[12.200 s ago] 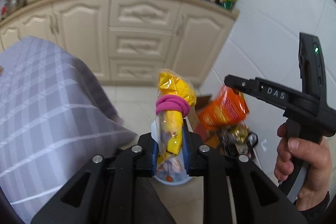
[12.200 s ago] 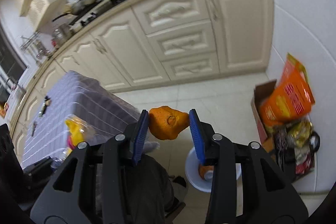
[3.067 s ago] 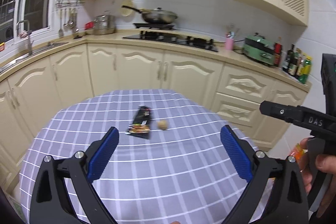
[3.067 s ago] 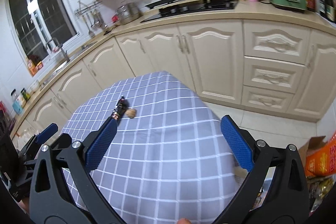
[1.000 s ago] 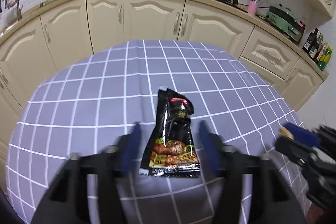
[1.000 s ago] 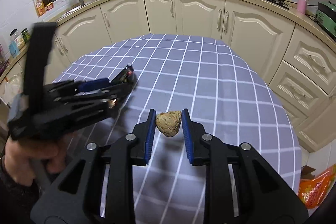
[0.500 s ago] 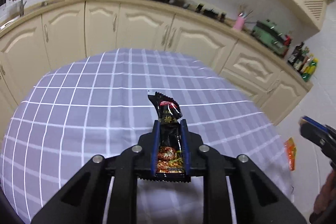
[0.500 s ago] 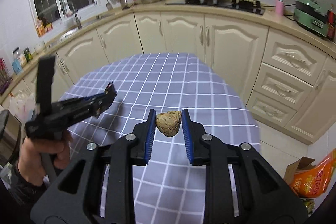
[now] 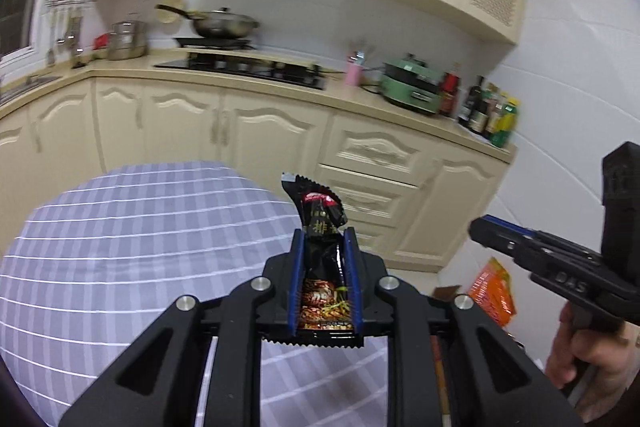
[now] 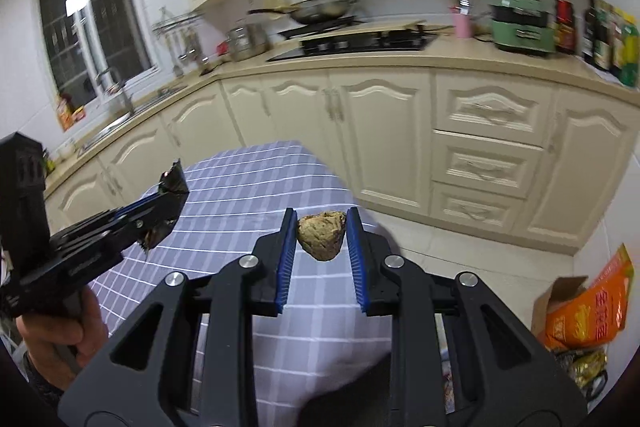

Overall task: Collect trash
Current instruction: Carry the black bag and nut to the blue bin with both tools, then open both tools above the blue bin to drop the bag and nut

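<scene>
Cream cabinets (image 9: pixel 256 131) and a checked worktop (image 9: pixel 132 251) lie behind as the left gripper (image 9: pixel 325 279) clamps a black, crumpled snack wrapper (image 9: pixel 322 227), long axis pointing up and away, while the right gripper (image 10: pixel 321 251) pinches a lumpy tan scrap (image 10: pixel 322 233) above the cloth, nothing blocking either
</scene>
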Available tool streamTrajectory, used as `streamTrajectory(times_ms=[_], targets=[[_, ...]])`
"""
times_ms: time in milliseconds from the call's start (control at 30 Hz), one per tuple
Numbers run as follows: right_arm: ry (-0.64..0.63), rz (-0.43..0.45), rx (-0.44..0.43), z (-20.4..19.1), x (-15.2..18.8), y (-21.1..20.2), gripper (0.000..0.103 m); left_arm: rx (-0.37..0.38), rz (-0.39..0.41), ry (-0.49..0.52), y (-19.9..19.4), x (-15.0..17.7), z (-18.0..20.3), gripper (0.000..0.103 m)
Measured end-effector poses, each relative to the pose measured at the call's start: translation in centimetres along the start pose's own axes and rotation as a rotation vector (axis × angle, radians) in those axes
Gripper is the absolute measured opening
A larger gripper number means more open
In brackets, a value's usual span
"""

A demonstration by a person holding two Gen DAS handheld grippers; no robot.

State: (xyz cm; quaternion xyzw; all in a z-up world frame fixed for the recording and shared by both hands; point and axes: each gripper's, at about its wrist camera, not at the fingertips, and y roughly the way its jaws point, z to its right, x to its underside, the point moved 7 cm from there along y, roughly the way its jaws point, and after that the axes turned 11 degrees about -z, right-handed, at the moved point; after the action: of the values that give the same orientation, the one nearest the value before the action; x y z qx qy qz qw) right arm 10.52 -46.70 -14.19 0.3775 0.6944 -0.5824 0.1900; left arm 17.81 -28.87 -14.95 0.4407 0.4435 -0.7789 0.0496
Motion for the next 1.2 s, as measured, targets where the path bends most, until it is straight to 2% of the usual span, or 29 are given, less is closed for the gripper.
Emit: streamTrajectory(times_ms=[267,500,833,1000,1067,1133,1167,1200], targets=[[0.191,-0.009,0.102,11.0,3.5,-2.0,0.025,0.110,-0.091,0.093,4.5,2.7,9.3,0.018],[0.349,-0.101,0.169,19.3,9.0,-0.1,0.025,0.180,-0.245,0.148,11.6,7.4,15.3,0.019],[0.513,-0.224,0.163,25.9,15.1,4.2,0.025,0.207,-0.499,0.214,22.3,14.5,19.9,0.019],[0.593,-0.272,0.156,28.8,17.6,6.2,0.025,0.238,-0.620,0.213,27.1,17.7,21.3,0.020],[0.621,-0.285,0.148,29.5,18.4,6.9,0.027,0.245,-0.667,0.216,28.8,18.7,21.6,0.024],[0.658,-0.296,0.136,30.4,19.2,7.6,0.027,0.241,-0.707,0.218,30.1,19.5,21.6,0.039],[0.677,-0.303,0.121,30.8,19.7,8.0,0.031,0.241,-0.711,0.219,30.2,19.5,21.6,0.053],[0.694,-0.307,0.117,31.1,20.1,8.2,0.040,0.237,-0.707,0.220,30.2,19.5,21.5,0.066]])
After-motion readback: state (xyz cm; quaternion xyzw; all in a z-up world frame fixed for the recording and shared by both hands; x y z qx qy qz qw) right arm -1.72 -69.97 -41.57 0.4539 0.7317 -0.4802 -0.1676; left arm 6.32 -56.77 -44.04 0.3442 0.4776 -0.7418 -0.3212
